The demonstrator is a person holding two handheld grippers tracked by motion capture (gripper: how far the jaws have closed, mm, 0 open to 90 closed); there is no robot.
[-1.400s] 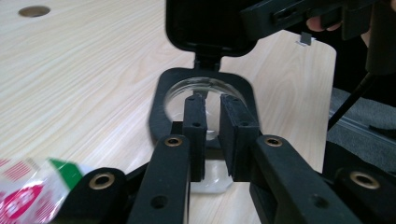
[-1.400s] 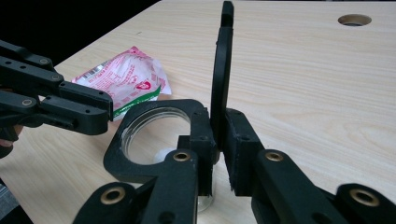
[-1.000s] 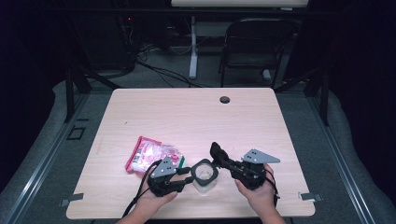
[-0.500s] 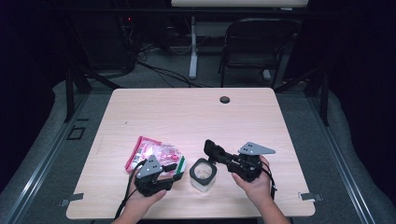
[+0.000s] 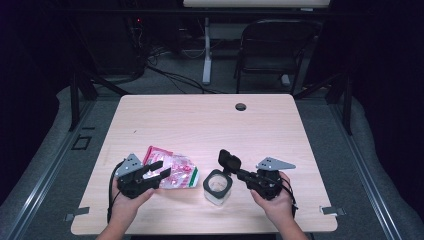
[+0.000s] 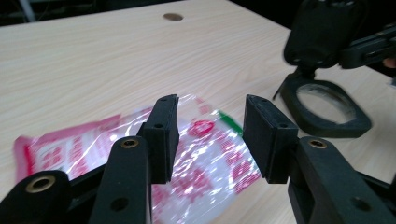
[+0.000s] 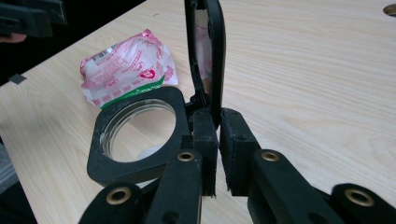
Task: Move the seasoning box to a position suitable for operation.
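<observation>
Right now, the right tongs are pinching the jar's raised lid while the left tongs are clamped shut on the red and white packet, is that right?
Not quite: the left tongs are open above the packet, as the left gripper view shows. The right tongs do pinch the jar's raised lid.

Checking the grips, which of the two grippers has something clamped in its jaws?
The right gripper: its jaws pinch the raised black flip lid of the clear square jar. The left gripper gapes above the pink-printed plastic packet.

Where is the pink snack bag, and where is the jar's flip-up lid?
pink snack bag (image 5: pixel 176 172), high view, on the middle of the wrapper.
jar's flip-up lid (image 7: pixel 211 56), right gripper view, on the raised lid's black rim.
</observation>
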